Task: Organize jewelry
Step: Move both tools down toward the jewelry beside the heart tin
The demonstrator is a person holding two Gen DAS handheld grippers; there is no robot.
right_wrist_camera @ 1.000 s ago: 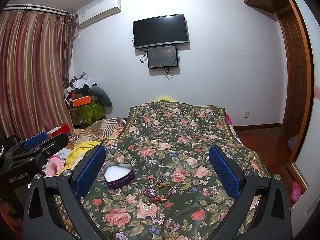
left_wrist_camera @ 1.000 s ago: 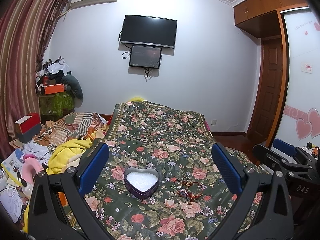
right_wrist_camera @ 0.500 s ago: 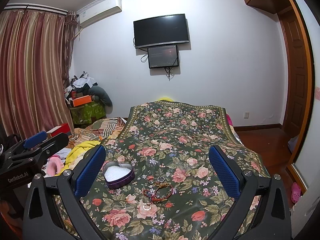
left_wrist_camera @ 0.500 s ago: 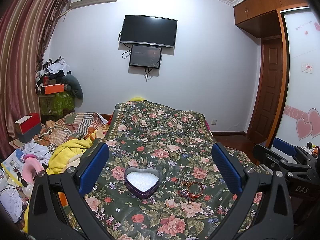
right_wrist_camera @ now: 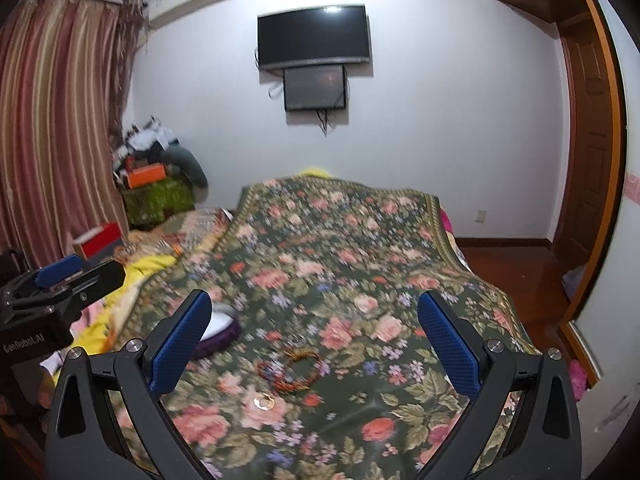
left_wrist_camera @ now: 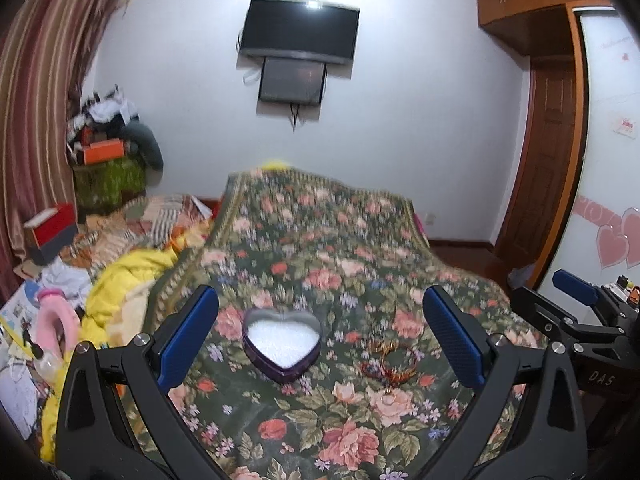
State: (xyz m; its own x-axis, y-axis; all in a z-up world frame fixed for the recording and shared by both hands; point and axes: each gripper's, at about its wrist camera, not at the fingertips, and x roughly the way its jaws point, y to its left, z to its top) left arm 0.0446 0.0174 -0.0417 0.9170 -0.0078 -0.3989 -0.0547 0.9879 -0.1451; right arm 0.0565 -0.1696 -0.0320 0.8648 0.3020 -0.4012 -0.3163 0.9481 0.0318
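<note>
Hovering spread wide and empty, the right gripper (right_wrist_camera: pixel 314 344) faces the beaded bracelet (right_wrist_camera: pixel 290 372) lying just ahead on the bedspread (right_wrist_camera: pixel 400 280); the left gripper (left_wrist_camera: pixel 320 340), likewise released, frames the heart-shaped box (left_wrist_camera: pixel 282 344).

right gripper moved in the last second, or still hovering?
Yes. In the right wrist view the right gripper has moved forward and right: the heart box now sits partly behind its left finger, and the bracelet looks nearer.

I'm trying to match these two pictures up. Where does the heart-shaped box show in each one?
Left wrist: heart-shaped box sits low centre, between the open fingers.
Right wrist: heart-shaped box is low left, partly behind the left finger.
Shared landmark: the beaded bracelet lies just right of it.
</note>
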